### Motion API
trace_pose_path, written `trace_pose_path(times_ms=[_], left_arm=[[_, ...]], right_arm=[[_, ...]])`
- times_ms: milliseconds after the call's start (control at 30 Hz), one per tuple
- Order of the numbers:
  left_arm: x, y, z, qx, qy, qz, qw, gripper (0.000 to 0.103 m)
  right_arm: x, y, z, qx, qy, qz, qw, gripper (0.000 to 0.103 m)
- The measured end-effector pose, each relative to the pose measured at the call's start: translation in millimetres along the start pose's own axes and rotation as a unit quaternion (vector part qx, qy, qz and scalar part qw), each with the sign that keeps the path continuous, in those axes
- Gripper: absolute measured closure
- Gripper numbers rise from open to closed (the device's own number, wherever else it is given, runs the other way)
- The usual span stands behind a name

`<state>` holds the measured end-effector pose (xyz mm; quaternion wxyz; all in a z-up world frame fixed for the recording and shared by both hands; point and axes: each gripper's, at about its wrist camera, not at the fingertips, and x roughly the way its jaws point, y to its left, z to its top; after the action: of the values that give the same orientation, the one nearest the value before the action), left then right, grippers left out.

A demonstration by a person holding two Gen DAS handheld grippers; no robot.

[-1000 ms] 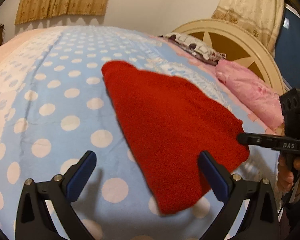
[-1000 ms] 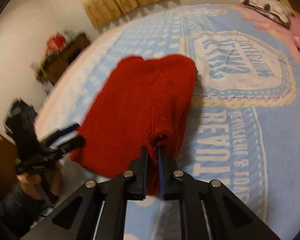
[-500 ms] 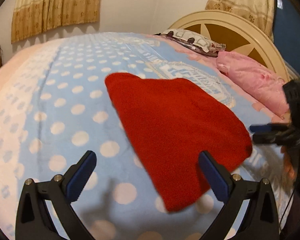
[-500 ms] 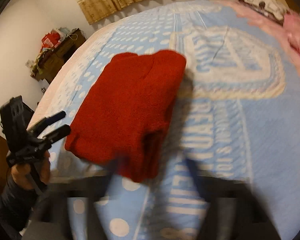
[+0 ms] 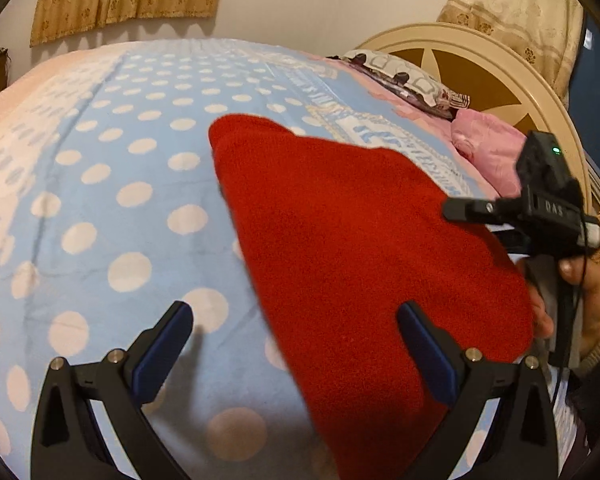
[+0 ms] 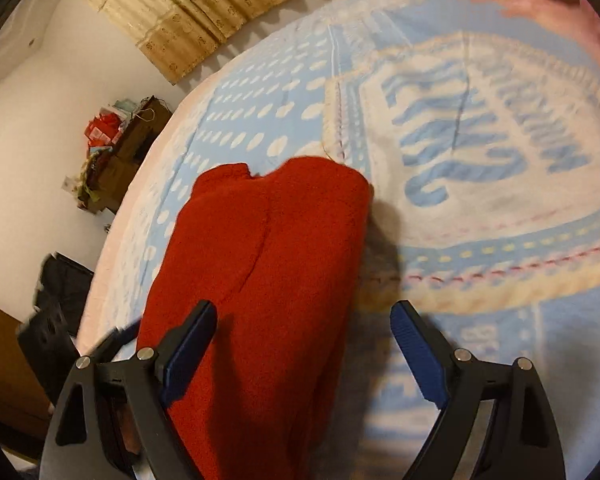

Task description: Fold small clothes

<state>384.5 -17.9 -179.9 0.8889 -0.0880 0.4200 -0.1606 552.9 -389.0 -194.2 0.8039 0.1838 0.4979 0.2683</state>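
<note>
Both grippers, left and right, stand released above the blanket. Folded red garment lies flat, its far corner at 11 o'clock.

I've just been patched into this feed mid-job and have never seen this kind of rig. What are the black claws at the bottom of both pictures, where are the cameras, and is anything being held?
There is no robot arm here. A person holds a two-finger gripper in each hand, and each gripper carries a wide-angle camera that looks forward along its fingers, so you see its own claws at the bottom.

One picture comes from the left gripper; at its right edge you see the right gripper and the person's hand holding it. The other picture comes from the right gripper.

On the bed lies a blue polka-dot blanket with a folded red fleece garment on it. A pink pillow sits near the headboard.

Both grippers are open. Neither holds anything; the garment rests on the blanket.
</note>
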Motion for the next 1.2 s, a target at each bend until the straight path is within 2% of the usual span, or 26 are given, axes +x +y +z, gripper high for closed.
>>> trace_pose_path(times_ms=[67, 233, 400, 567, 1033, 1067, 1200], left_arm=[[1, 2, 0, -0.007, 0.002, -0.008, 0.9999, 0.0], [10, 5, -2, -0.019, 0.014, -0.024, 0.9994, 0.0], [10, 4, -3, -0.02, 0.014, -0.025, 0.9994, 0.0], [10, 1, -4, -0.018, 0.015, -0.025, 0.9994, 0.0], [18, -2, 1, -0.007, 0.017, -0.035, 0.9992, 0.0], [18, -3, 1, -0.002, 0.017, -0.04, 0.9991, 0.001], [19, -8, 3, 0.008, 0.019, -0.065, 0.9977, 0.018]], right_arm=[[13, -6, 2, 0.013, 0.012, 0.042, 0.999, 0.014], [24, -1, 5, 0.002, 0.008, 0.043, 0.999, 0.015], [36, 8, 10, -0.006, 0.002, 0.05, 0.999, 0.025], [43, 6, 12, -0.006, 0.002, 0.062, 0.998, 0.044], [48, 5, 10, -0.02, -0.007, 0.071, 0.997, 0.059], [49, 5, 10, -0.021, -0.007, 0.071, 0.997, 0.06], [52, 6, 9, -0.025, -0.011, 0.072, 0.997, 0.06]])
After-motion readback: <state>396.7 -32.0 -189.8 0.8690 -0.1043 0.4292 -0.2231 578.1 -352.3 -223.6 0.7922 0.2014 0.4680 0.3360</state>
